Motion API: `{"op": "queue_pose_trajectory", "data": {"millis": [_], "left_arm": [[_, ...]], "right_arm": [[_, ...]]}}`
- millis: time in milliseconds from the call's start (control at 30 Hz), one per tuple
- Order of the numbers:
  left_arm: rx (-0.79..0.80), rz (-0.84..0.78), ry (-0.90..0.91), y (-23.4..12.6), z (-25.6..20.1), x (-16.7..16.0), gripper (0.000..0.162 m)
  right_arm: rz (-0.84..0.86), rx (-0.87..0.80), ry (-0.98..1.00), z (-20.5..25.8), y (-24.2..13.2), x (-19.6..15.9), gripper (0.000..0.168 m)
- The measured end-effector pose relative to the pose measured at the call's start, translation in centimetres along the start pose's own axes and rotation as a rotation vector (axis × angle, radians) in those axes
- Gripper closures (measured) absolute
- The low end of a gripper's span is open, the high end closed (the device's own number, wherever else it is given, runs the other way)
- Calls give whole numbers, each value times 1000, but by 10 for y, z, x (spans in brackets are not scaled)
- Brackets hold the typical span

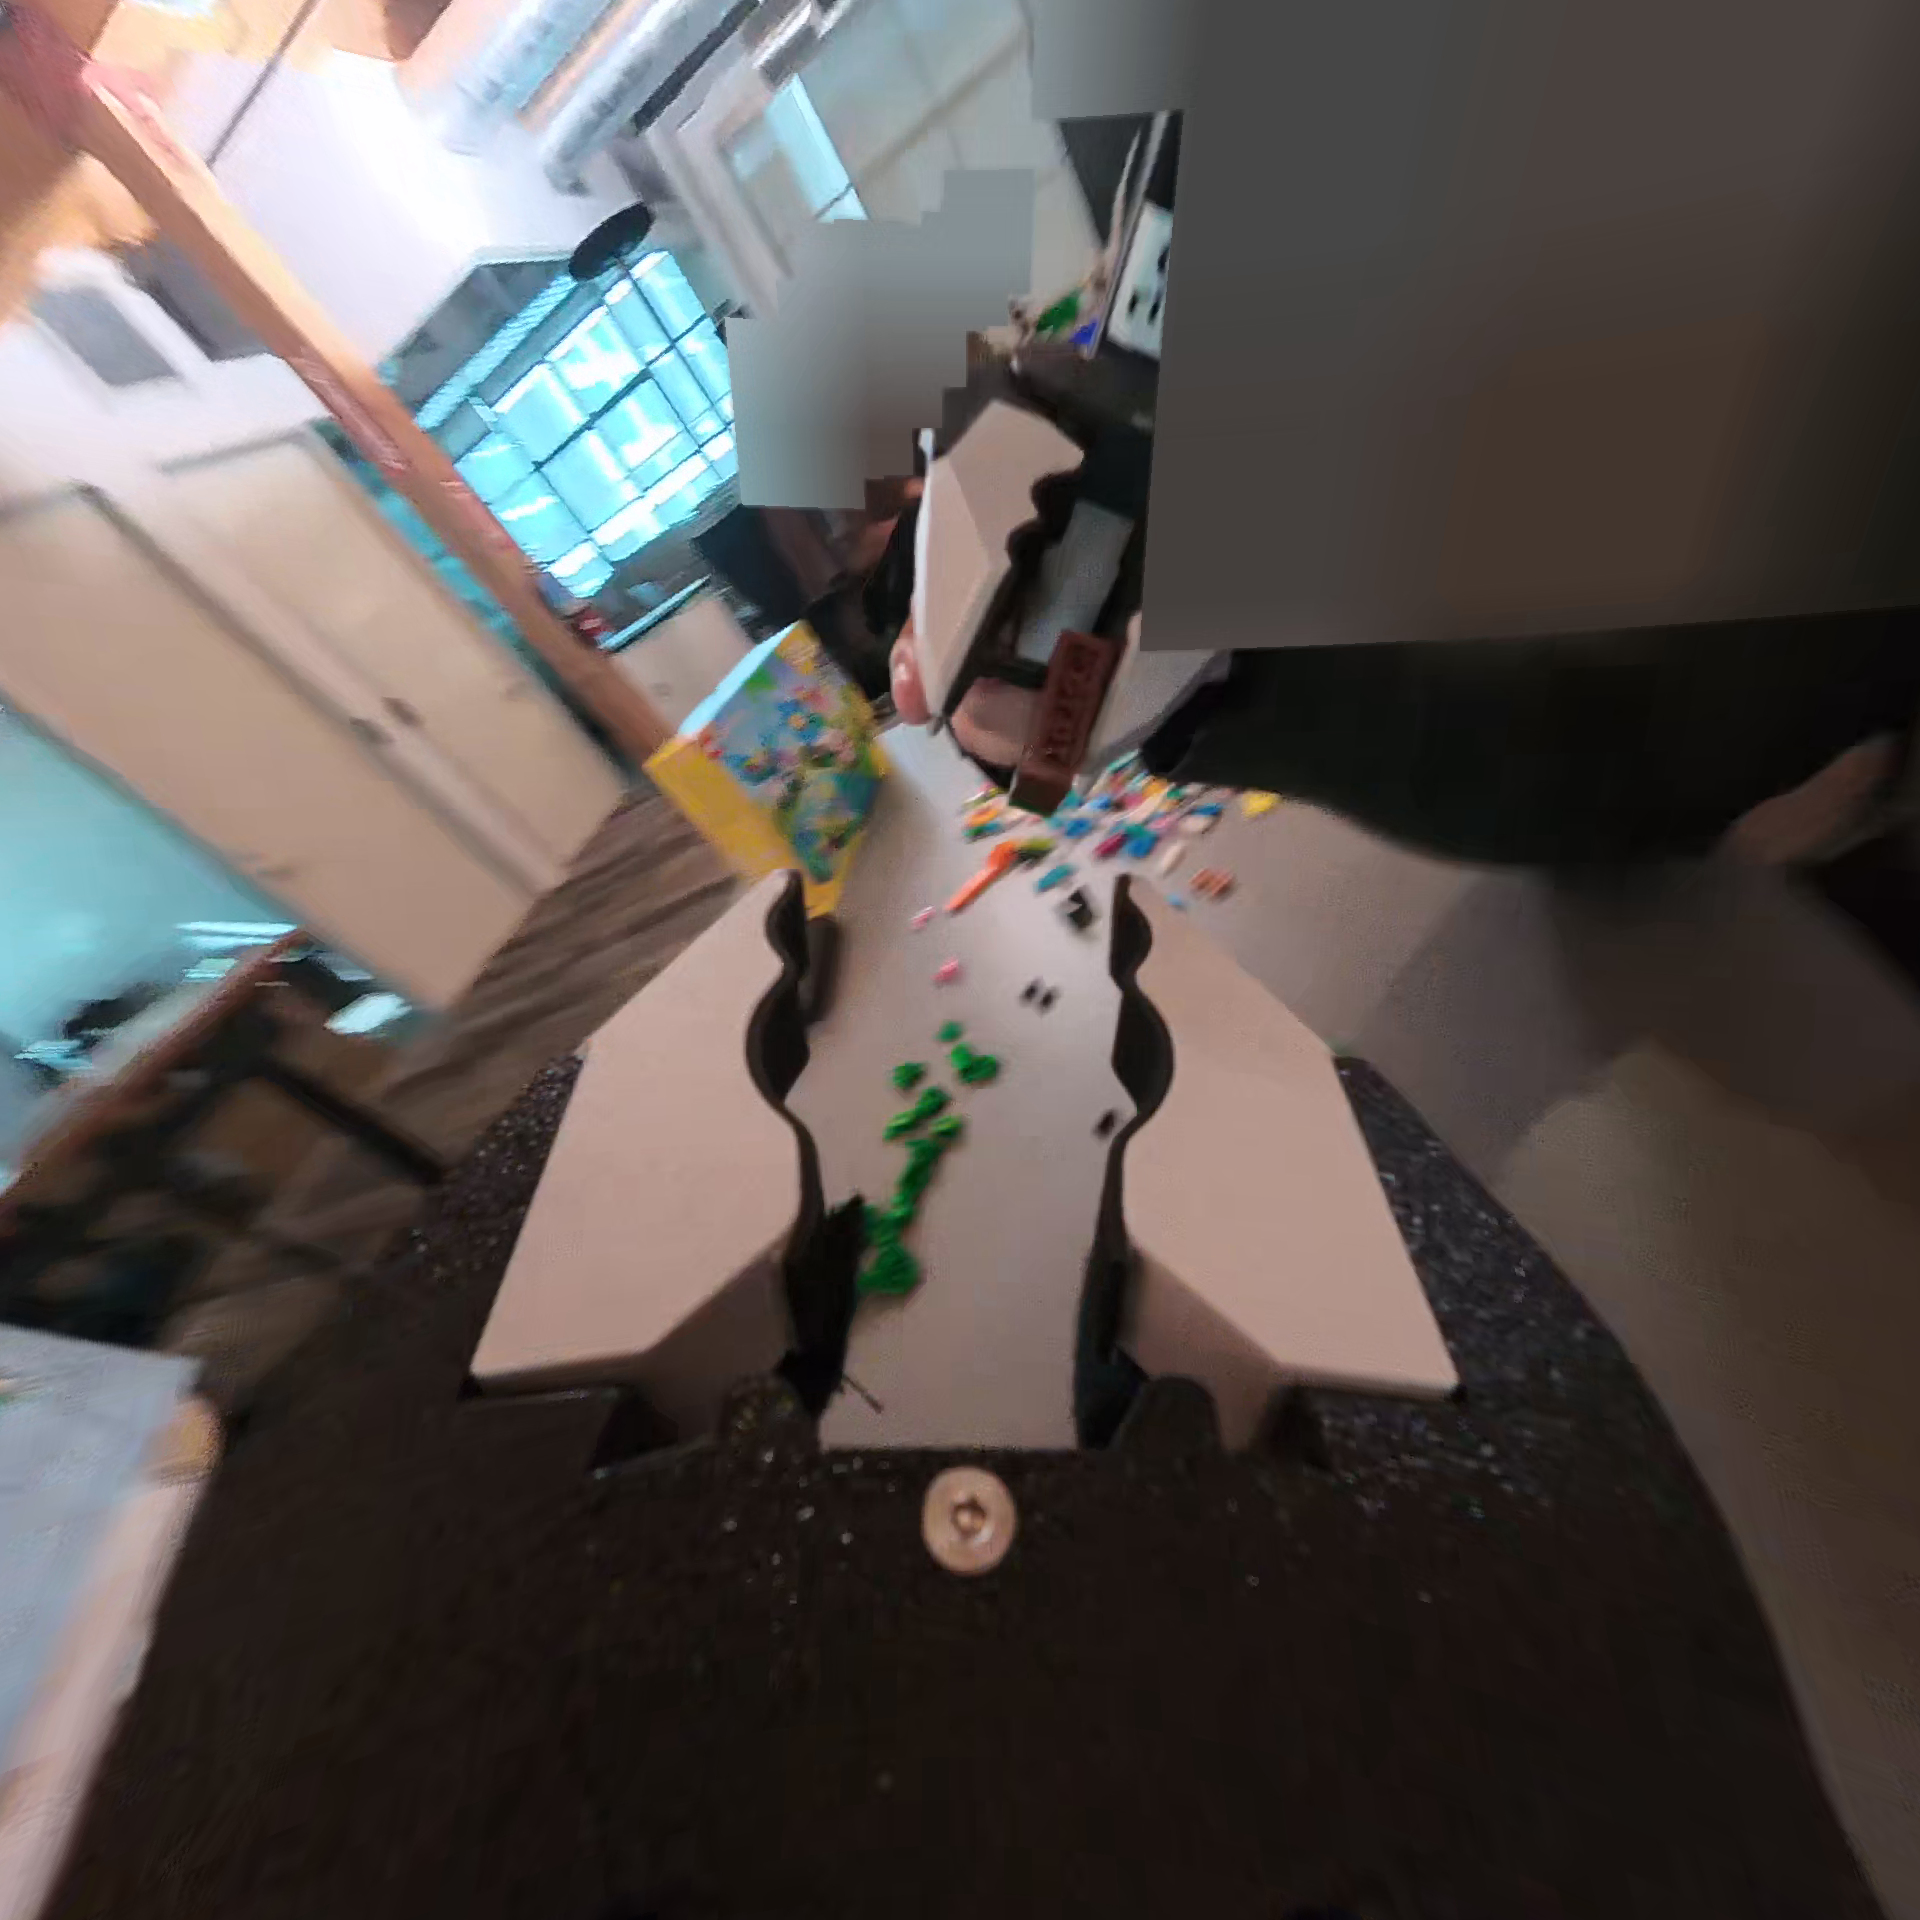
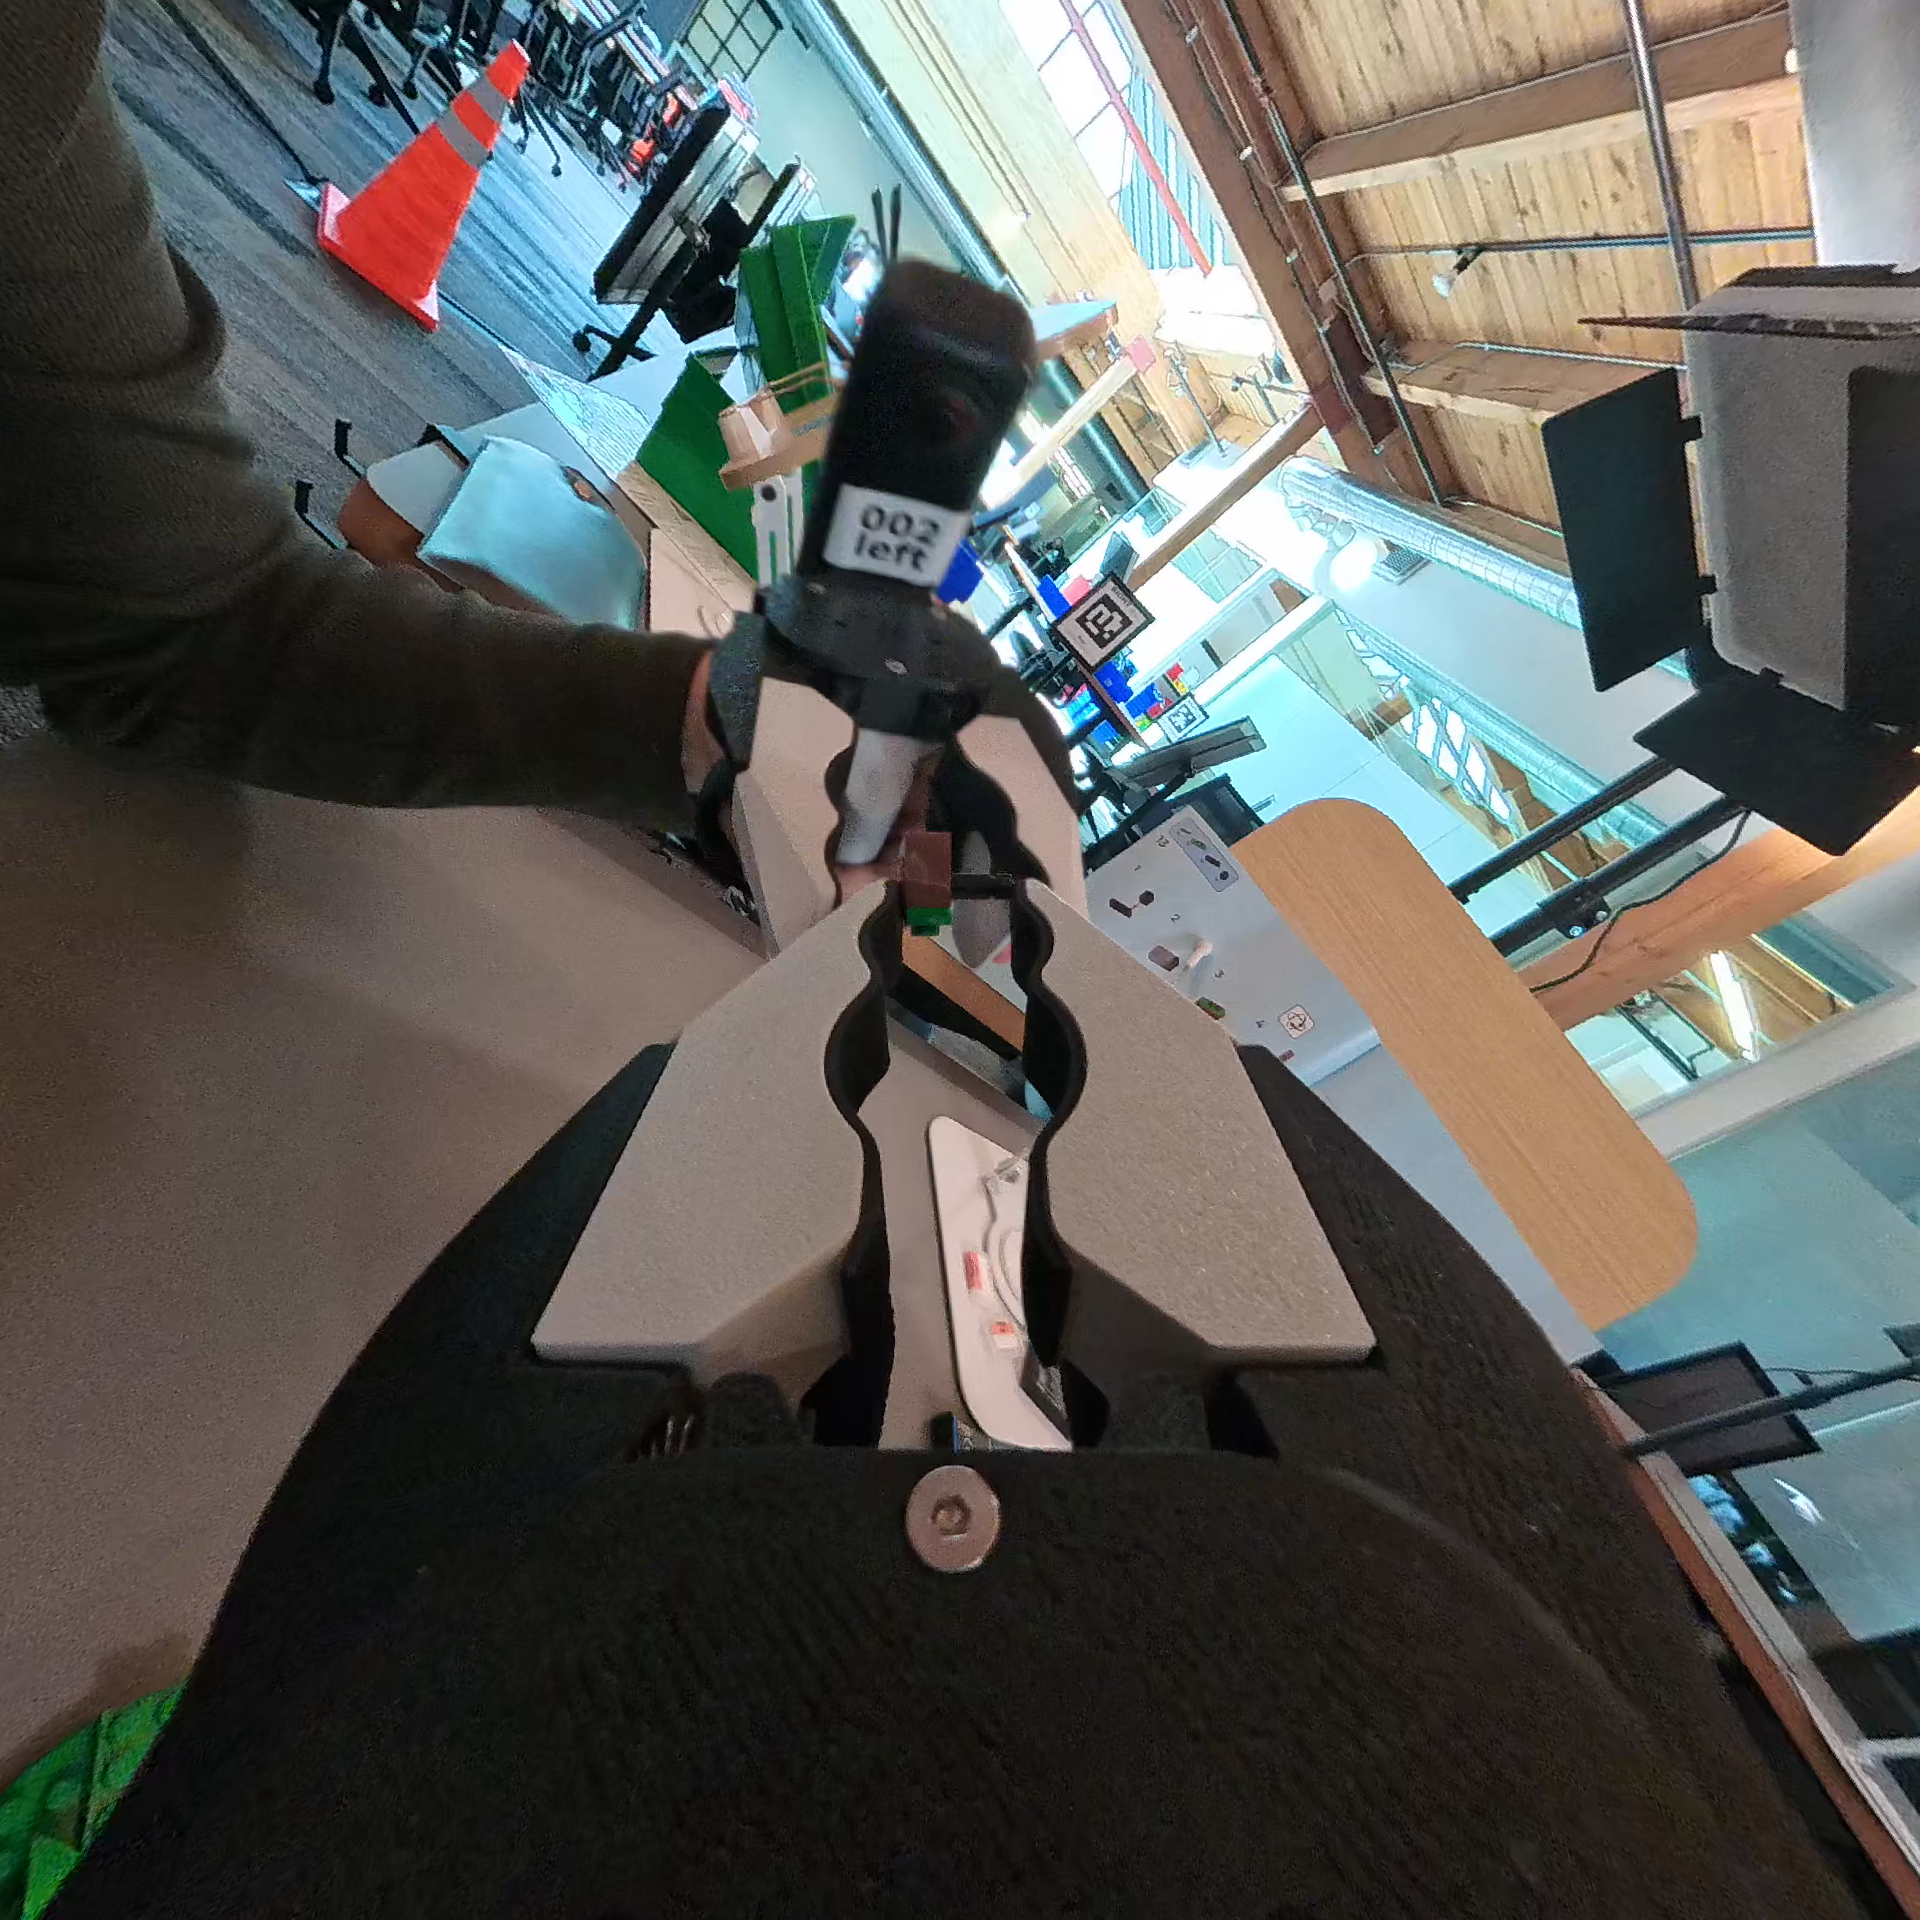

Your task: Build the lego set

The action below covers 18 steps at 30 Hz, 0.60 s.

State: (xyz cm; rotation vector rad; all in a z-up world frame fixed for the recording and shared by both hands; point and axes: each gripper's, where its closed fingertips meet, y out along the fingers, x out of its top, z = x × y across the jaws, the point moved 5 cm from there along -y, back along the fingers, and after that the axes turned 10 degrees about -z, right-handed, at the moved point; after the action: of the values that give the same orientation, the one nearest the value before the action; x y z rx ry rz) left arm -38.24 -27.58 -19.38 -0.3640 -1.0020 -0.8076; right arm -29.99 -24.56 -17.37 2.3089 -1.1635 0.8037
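Note:
My left gripper (image 1: 961, 894) is open and empty, held above the grey table (image 1: 997, 1278), with a trail of small green pieces (image 1: 920, 1143) below the gap between its fingers. My right gripper (image 2: 951, 899) is shut on a brown brick (image 2: 925, 857) that has a small green piece (image 2: 928, 920) stuck to it. The brick sticks out past the fingertips. In the left wrist view the right gripper's finger (image 1: 987, 540) and the brown brick (image 1: 1065, 717) hang above a pile of coloured bricks (image 1: 1112, 821). In the right wrist view the left gripper's fingers (image 2: 774, 821) face mine, just beyond the brick.
A yellow lego box (image 1: 774, 769) stands at the table's left edge, and an orange tool (image 1: 977, 883) lies near the pile. A white instruction sheet (image 2: 1195, 935) and a wooden board (image 2: 1455, 1039) lie beyond my right gripper. A green plate (image 2: 73, 1808) shows at the bottom left. A dark sleeve (image 2: 312, 644) crosses the left. Only a small space, under 4 cm, lies between the two pairs of fingers.

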Motion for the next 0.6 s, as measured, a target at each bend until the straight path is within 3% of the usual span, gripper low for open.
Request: {"op": "queue_pose_trajectory", "data": {"millis": [167,433,600], "left_arm": [[67,104,261,7,-9,7,117],[90,98,417,12,-17,17,144],[115,110,507,13,-18,18,150]], "right_arm": [[33,5,-33,2,0,1,149],[51,9,-38,2,-2,0,150],[52,6,-46,1,-4,1,150]]}}
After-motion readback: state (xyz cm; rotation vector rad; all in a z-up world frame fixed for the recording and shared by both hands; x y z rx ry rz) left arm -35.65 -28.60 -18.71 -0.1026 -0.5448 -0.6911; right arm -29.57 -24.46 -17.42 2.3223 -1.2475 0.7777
